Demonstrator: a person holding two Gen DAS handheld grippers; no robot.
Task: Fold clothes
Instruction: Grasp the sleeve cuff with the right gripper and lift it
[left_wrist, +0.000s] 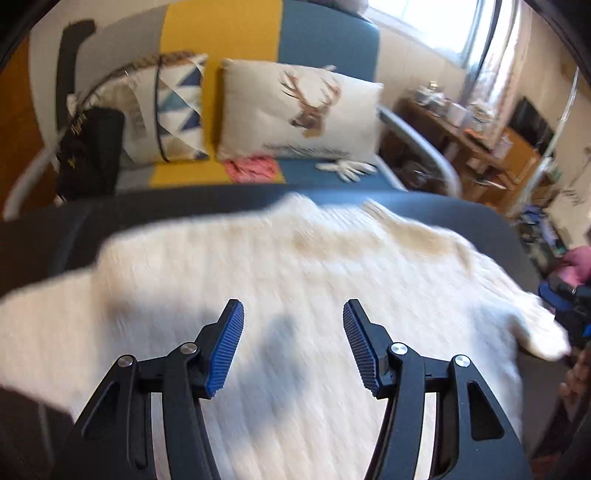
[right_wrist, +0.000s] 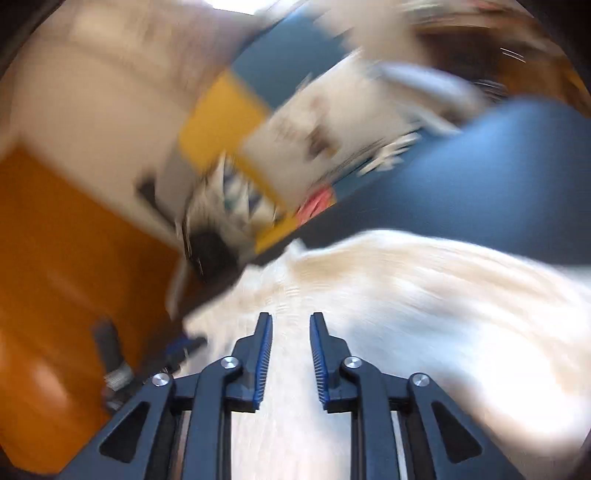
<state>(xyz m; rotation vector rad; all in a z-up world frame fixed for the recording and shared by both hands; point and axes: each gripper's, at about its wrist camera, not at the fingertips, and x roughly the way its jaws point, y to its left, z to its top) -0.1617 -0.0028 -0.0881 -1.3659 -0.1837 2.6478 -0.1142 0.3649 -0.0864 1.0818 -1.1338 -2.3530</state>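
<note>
I observe one cream ribbed-knit sweater (left_wrist: 288, 280) lying spread flat on the dark tabletop (left_wrist: 55, 240), one sleeve overhanging its edge.

I am in a home, in what looks like a living room. Ahead of me stands a sofa (left_wrist: 236, 37) with grey, yellow and blue panels. Two throw cushions lean on its back, one printed with a deer head (left_wrist: 299, 110), the other with blue triangles (left_wrist: 173, 107). A crumpled pink cloth (left_wrist: 251, 169) and a pair of white gloves (left_wrist: 347, 168) lie on the seat. To the right, a wooden side table (left_wrist: 461, 140) crowded with cups and small household clutter stands beneath a bright window (left_wrist: 436, 26). A black bag (left_wrist: 90, 151) sits at the sofa's left end. My work surface is a dark padded top (left_wrist: 480, 218) with a white knitted garment (left_wrist: 295, 295) spread over it.
</note>
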